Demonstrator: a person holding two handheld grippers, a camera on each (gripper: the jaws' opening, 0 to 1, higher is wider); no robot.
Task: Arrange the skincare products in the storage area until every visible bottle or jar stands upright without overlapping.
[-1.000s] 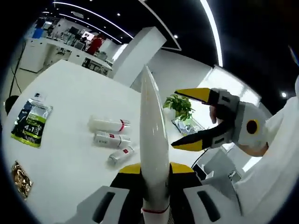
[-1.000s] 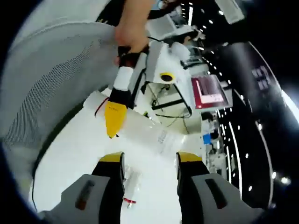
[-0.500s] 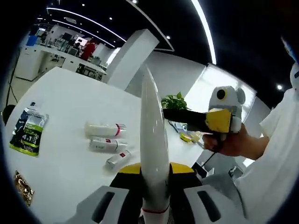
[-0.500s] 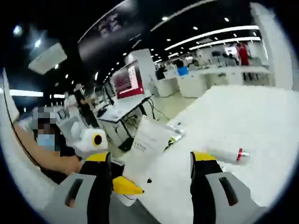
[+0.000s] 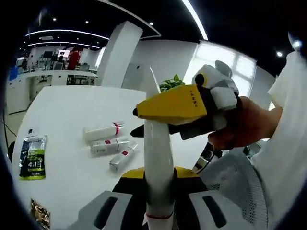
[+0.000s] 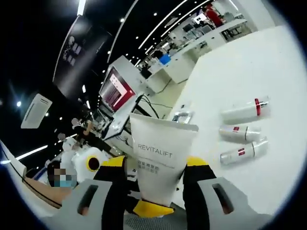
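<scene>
A white tube [image 5: 158, 153] printed REVITALIFT [image 6: 160, 160] stands crimped end up, and my left gripper [image 5: 159, 175] is shut on its lower end. My right gripper [image 5: 139, 120], held by a hand, has come in from the right, one jaw on each side of the tube. In the right gripper view my right gripper [image 6: 156, 165] stays open, its jaws flanking the tube's flat face. The left gripper's yellow tip [image 6: 151, 209] shows below. Three white bottles with red bands [image 5: 108, 143] lie flat side by side on the white table [image 5: 62, 105]; they are the bottles [image 6: 242, 132] at right.
A green and white pouch [image 5: 32, 162] and a gold packet [image 5: 39, 213] lie near the table's left edge. A potted plant [image 5: 172, 84] stands beyond the far edge. A person's white sleeve [image 5: 288, 143] fills the right side. Desks and screens [image 6: 117, 91] sit past the table.
My right gripper has swung round and closed in on the tube, which now sits between its jaws. The left gripper still holds the tube. The three bottles have not moved.
</scene>
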